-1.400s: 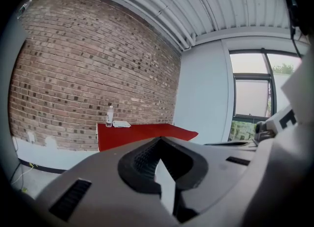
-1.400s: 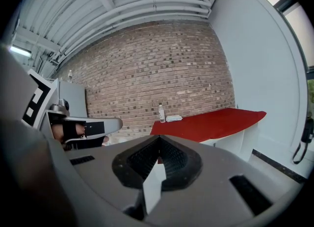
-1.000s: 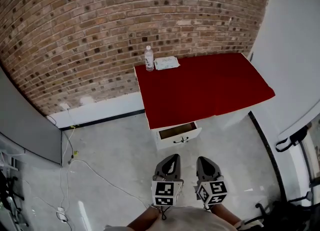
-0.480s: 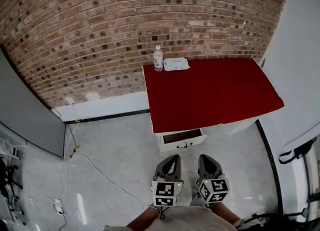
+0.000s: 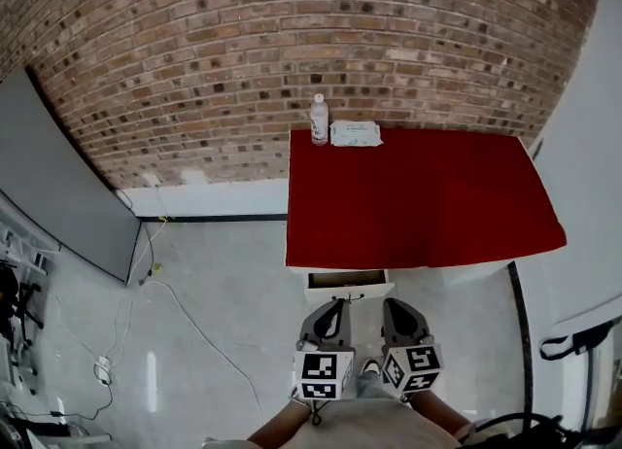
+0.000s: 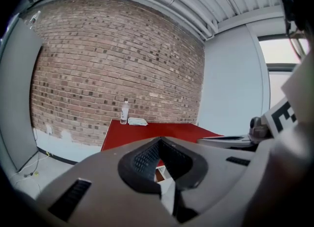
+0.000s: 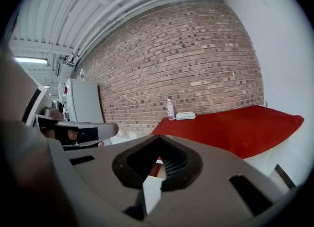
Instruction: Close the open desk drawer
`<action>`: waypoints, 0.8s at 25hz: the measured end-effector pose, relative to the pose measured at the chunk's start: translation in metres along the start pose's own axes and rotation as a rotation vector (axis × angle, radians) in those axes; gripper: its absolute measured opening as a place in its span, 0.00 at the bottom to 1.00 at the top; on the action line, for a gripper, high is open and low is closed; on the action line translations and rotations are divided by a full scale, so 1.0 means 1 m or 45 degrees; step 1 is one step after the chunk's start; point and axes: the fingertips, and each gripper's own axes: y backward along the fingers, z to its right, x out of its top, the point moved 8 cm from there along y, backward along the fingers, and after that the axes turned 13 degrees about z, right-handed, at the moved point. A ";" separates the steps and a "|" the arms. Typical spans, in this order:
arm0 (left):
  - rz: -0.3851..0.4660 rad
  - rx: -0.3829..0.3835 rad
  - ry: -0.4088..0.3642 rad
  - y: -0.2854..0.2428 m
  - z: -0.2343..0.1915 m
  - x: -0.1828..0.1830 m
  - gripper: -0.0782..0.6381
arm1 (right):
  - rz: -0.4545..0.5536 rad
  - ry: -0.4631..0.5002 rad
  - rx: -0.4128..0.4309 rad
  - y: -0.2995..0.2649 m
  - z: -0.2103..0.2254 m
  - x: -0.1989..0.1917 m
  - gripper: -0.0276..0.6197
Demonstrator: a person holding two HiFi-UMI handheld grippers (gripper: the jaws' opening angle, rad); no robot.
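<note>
The desk, covered by a red cloth (image 5: 418, 194), stands against the brick wall. Its white drawer (image 5: 347, 285) hangs open below the cloth's front edge at the left, with a dark handle on its front. My left gripper (image 5: 334, 305) and right gripper (image 5: 393, 305) hover side by side just short of the drawer front, apart from it. Both are shut with nothing between the jaws. In the left gripper view the left gripper (image 6: 160, 140) points at the desk, and the drawer (image 6: 160, 173) shows through its jaw window. The right gripper (image 7: 158, 138) frames the drawer (image 7: 156, 168) likewise.
A clear water bottle (image 5: 319, 120) and a pack of wipes (image 5: 355, 133) sit at the desk's back left corner. A grey panel (image 5: 68, 185) leans at the left. White cables (image 5: 146, 287) trail over the concrete floor. A white wall (image 5: 593, 146) bounds the right.
The desk and drawer have drawn closer and squared up in the head view. Both grippers now sit right before the drawer front, still shut.
</note>
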 end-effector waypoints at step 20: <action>-0.084 0.320 -0.037 -0.030 0.065 -0.030 0.11 | -0.099 -0.051 0.316 -0.037 0.081 -0.021 0.04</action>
